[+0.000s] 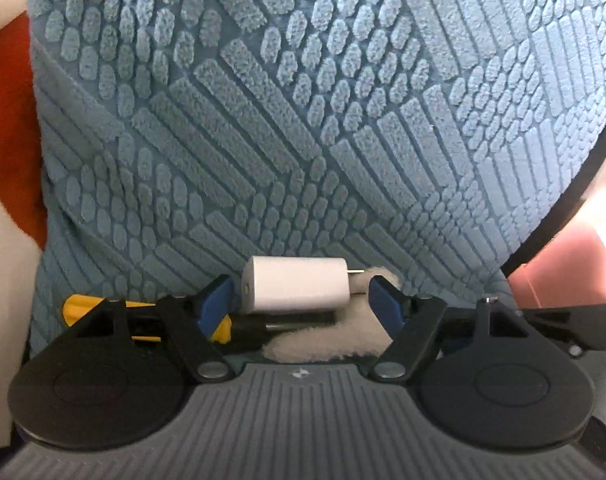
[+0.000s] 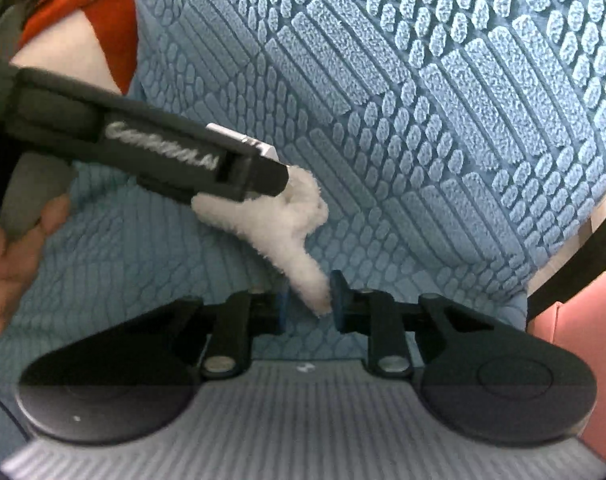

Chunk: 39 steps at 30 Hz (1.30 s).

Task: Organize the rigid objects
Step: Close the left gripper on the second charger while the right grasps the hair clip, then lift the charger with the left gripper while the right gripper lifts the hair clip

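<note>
A white charger plug point(image 1: 297, 286) lies on a white fluffy cloth point(image 1: 327, 338) on the blue textured mat point(image 1: 263, 120), between the blue pads of my open left gripper point(image 1: 299, 300). A yellow and black screwdriver point(image 1: 143, 316) lies just under the left fingers. In the right wrist view my right gripper point(image 2: 309, 300) is closed on the tail of the white fluffy cloth point(image 2: 299, 232). The left gripper's body point(image 2: 151, 152) sits over the cloth's other end; the plug is hidden there.
A pink box point(image 1: 563, 272) stands at the right edge of the mat, also in the right wrist view point(image 2: 583, 312). Red and cream fabric point(image 1: 7, 128) lies at the left. A hand point(image 2: 15, 248) holds the left gripper's handle.
</note>
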Each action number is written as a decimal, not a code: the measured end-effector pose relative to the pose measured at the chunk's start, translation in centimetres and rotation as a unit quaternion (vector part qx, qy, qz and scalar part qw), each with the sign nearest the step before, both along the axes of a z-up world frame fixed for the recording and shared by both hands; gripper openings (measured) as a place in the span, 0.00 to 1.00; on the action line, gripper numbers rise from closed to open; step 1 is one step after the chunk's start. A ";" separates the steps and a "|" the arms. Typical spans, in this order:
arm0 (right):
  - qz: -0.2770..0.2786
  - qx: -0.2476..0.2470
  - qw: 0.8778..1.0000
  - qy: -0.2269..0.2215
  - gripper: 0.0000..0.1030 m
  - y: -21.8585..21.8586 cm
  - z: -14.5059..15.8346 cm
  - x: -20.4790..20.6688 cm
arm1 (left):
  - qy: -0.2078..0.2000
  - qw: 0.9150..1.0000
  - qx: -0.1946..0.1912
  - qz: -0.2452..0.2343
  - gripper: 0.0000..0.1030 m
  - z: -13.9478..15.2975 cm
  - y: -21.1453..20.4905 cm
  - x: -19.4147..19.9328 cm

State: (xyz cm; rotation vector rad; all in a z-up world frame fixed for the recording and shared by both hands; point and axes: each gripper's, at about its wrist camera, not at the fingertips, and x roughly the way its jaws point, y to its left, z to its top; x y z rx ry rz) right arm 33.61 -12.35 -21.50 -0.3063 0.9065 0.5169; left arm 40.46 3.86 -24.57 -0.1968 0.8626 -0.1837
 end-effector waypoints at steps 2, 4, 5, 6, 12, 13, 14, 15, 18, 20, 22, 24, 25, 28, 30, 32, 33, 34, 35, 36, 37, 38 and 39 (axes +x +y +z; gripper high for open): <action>0.003 -0.006 1.000 -0.002 0.20 0.1 -0.1 -0.4 | 0.005 1.000 -0.006 -0.002 0.71 -0.2 0.0 0.2; 0.006 -0.011 1.000 -0.002 0.18 0.0 -0.1 -0.5 | 0.007 1.000 -0.005 -0.003 0.70 -0.3 0.0 0.3; 0.004 -0.013 1.000 -0.003 0.18 0.0 0.0 -0.7 | 0.007 1.000 0.000 -0.004 0.69 -0.3 -0.1 0.3; 0.002 -0.015 1.000 -0.003 0.18 -0.1 -0.1 -0.9 | 0.008 1.000 0.001 -0.003 0.69 -0.4 -0.1 0.4; -0.004 -0.023 1.000 -0.006 0.18 -1.3 0.2 -0.7 | 0.014 1.000 -0.011 0.012 0.60 -0.1 0.3 0.1; -0.007 -0.024 1.000 -0.006 0.18 -1.4 0.2 -0.7 | 0.015 1.000 -0.013 0.016 0.60 0.0 0.4 0.1; -0.010 -0.023 1.000 -0.006 0.18 -1.7 0.4 -0.9 | 0.016 1.000 -0.015 0.019 0.60 0.1 0.4 0.0; -0.013 -0.022 1.000 -0.006 0.18 -1.8 0.5 -1.0 | 0.016 1.000 -0.014 0.021 0.60 0.3 0.6 0.0; -0.023 -0.018 1.000 -0.008 0.18 -2.5 0.8 -1.3 | 0.017 0.999 -0.018 0.026 0.60 1.0 0.5 -0.7; -0.036 -0.005 0.999 -0.002 0.18 -3.1 1.2 -1.3 | 0.015 0.999 -0.030 0.037 0.60 1.5 0.5 -1.6; -0.059 0.010 0.998 0.009 0.18 -3.7 1.5 -1.3 | 0.013 0.998 -0.034 0.044 0.59 1.7 0.4 -2.8; -0.074 0.017 0.997 0.011 0.17 -3.6 1.8 -2.1 | 0.015 0.998 -0.037 0.055 0.58 1.8 0.3 -3.8; -0.077 0.019 0.997 0.011 0.17 -3.6 1.9 -2.3 | 0.013 0.998 -0.037 0.057 0.58 2.1 0.3 -4.3; -0.079 0.022 0.997 0.004 0.15 -3.5 2.6 -3.8 | 0.013 0.997 -0.042 0.057 0.57 2.6 0.4 -5.6; -0.080 0.024 0.996 0.002 0.14 -3.6 2.9 -4.0 | 0.020 0.997 -0.043 0.055 0.57 2.7 0.5 -6.8; -0.088 0.029 0.996 0.005 0.14 -3.8 3.1 -4.7 | 0.024 0.997 -0.043 0.057 0.57 2.7 0.6 -7.9; -0.094 0.029 0.995 0.008 0.14 -4.0 3.2 -4.9 | 0.027 0.997 -0.042 0.058 0.57 2.9 0.6 -8.3; -0.098 0.030 0.995 0.009 0.14 -3.8 3.4 -5.4 | 0.027 0.997 -0.042 0.059 0.57 3.0 0.6 -8.9; -0.101 0.032 0.994 0.010 0.14 -3.8 3.6 -5.9 | 0.025 0.997 -0.045 0.059 0.57 3.3 0.6 -9.5; -0.103 0.032 0.994 0.008 0.13 -3.9 4.0 -6.7 | 0.023 0.997 -0.046 0.060 0.57 3.6 0.9 -10.2; -0.104 0.030 0.994 0.004 0.13 -3.8 4.4 -7.6 | 0.022 0.997 -0.048 0.061 0.57 3.8 1.1 -11.0; -0.106 0.029 0.994 0.003 0.14 -3.8 4.6 -8.2 | 0.024 0.996 -0.051 0.064 0.57 3.9 1.3 -11.8; -0.110 0.030 0.994 0.003 0.13 -4.0 4.7 -8.9 | 0.027 0.996 -0.053 0.066 0.57 3.7 0.9 -12.2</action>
